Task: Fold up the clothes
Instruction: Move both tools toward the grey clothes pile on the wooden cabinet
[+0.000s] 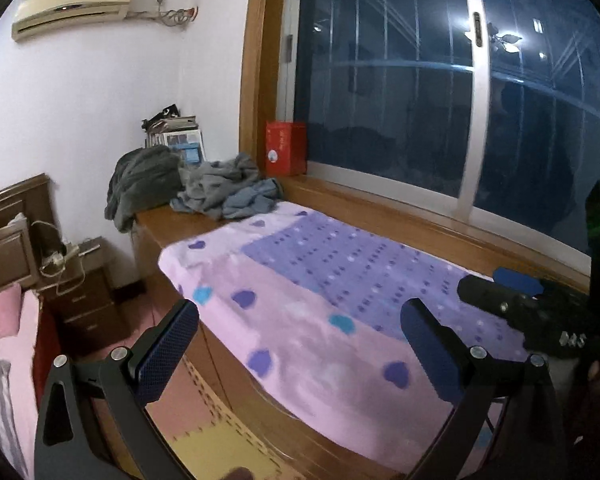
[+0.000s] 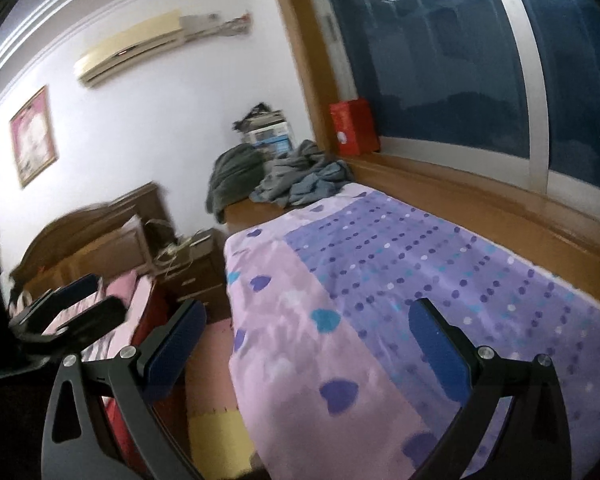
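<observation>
Clothes [image 1: 224,190] heaped beyond pink-purple blanket [image 1: 320,320]; both grippers' fingers [image 1: 168,354] wide, empty; red box [image 1: 286,148] lettering unreadable.

The pink-and-purple blanket [image 1: 320,320] looks soft, fleecy and matt. The crumpled grey clothes [image 1: 228,192] beyond it are limp matt cloth. The window ledge [image 1: 440,220] is glossy varnished wood. The left gripper [image 1: 300,344] is matt black plastic with textured blue pads [image 1: 168,356] and shiny metal bolts.
</observation>
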A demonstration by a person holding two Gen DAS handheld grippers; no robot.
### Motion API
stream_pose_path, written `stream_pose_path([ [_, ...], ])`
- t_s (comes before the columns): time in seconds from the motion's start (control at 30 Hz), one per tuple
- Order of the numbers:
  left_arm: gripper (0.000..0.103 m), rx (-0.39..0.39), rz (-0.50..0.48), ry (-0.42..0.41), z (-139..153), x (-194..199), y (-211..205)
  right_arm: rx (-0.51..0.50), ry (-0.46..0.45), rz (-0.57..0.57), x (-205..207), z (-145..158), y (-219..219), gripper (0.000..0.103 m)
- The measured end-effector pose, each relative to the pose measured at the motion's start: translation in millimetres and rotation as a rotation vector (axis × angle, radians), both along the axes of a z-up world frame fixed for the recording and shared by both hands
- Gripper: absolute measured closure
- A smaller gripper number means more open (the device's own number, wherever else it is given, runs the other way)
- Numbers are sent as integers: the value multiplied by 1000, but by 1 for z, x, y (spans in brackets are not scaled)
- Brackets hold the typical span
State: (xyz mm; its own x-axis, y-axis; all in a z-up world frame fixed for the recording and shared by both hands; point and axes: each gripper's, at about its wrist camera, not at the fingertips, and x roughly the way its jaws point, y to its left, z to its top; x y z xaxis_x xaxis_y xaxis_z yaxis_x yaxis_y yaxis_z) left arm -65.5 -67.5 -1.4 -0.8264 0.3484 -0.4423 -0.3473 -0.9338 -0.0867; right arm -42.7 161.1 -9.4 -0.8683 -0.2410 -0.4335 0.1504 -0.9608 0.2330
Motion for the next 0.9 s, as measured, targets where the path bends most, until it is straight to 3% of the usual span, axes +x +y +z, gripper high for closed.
stream_pose_path([
  [0.17, 0, 41, -187, -87, -3, -67, -46, -28, 3, -53, -58, -1, -34, 0],
  [0.27, 0, 15, -218, -82, 3, -103, -79, 56, 56, -63, -93, 8, -81, 0],
  [0.37, 0, -16, -175, -60, 9, -141, -121, 81, 94, -93, -126, 17, -116, 0],
  [0.43, 0, -50, -97, -41, 12, -165, -145, 59, 100, -113, -150, 23, -133, 0],
  [0.53, 0, -82, -32, -45, 9, -200, -162, 33, 80, -131, -185, 29, -153, 0],
  [0.67, 1, -122, 51, -51, 5, -246, -184, 80, 54, -157, -234, 29, -179, 0],
  [0.7, 1, -132, 71, -53, 3, -258, -189, 103, 54, -178, -246, 28, -184, 0],
  [0.8, 18, -162, 93, -93, -2, -302, -196, 229, 53, -332, -282, 22, -199, 0],
  [0.9, 20, -159, 75, -135, -10, -347, -197, 354, 52, -487, -317, 17, -213, 0],
])
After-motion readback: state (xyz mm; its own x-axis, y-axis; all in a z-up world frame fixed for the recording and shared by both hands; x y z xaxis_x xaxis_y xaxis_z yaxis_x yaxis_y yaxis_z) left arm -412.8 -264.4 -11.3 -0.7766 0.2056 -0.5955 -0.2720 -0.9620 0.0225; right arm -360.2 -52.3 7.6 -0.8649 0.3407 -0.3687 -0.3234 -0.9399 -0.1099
